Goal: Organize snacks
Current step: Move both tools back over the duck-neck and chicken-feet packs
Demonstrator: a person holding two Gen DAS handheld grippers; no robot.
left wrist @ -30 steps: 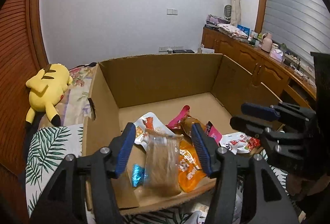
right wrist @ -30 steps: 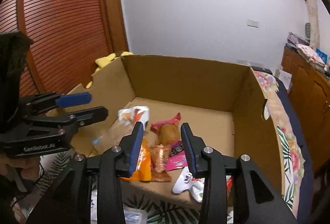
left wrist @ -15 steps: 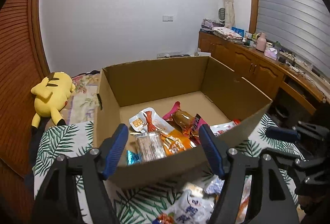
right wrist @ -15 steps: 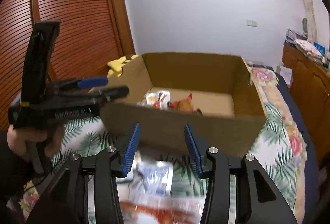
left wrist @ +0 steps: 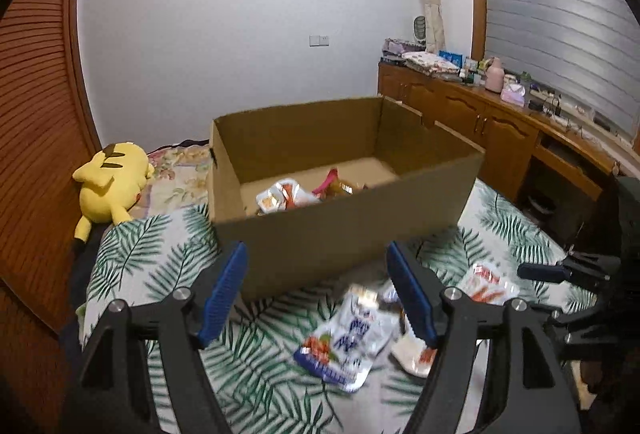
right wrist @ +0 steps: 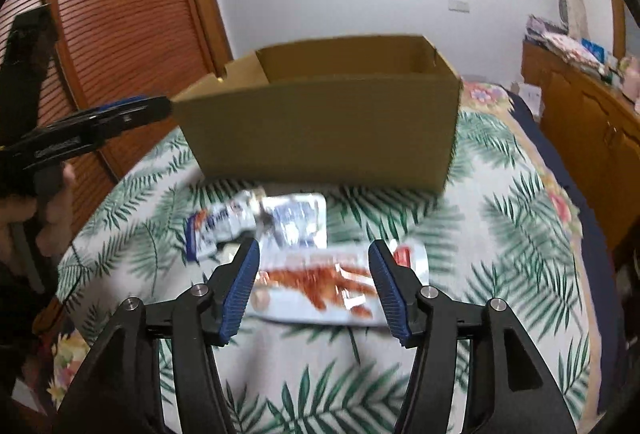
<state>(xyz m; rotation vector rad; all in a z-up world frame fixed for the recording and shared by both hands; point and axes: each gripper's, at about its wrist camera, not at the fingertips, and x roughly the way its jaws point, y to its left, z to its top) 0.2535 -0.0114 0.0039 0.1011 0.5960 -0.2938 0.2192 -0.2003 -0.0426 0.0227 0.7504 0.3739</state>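
Nearest, the right gripper [right wrist: 314, 288] hangs over a bed with a palm-leaf cover [right wrist: 500, 234]; its jaws are opening and nothing is pinched between them. Directly below lies a white snack packet with a red-orange picture [right wrist: 320, 280], flat on the cover. Just beyond it, overlapping or touching, are two blue-and-white packets [right wrist: 256, 222], blurred. The left gripper [left wrist: 316, 290] is also released and empty, held above a blue-and-white packet [left wrist: 348, 334], with a small white pack [left wrist: 412, 354] beside it and another red-and-white packet [left wrist: 488, 280] further right.

Farther off stands an open cardboard box [left wrist: 344, 230] on the bed, already holding a few snacks [left wrist: 296, 194]. A yellow plush toy [left wrist: 110, 186] lies beside it, with wooden cabinets [left wrist: 500, 130] along the far wall.

Risks, as a judgement: the packets are flat, slick and crowded, so closing jaws may slide off, or catch two at once. The soft bedding could give way and let the fingers pinch the cover instead. Both grippers work close together and might collide. A packet carried low could strike the box's near wall.
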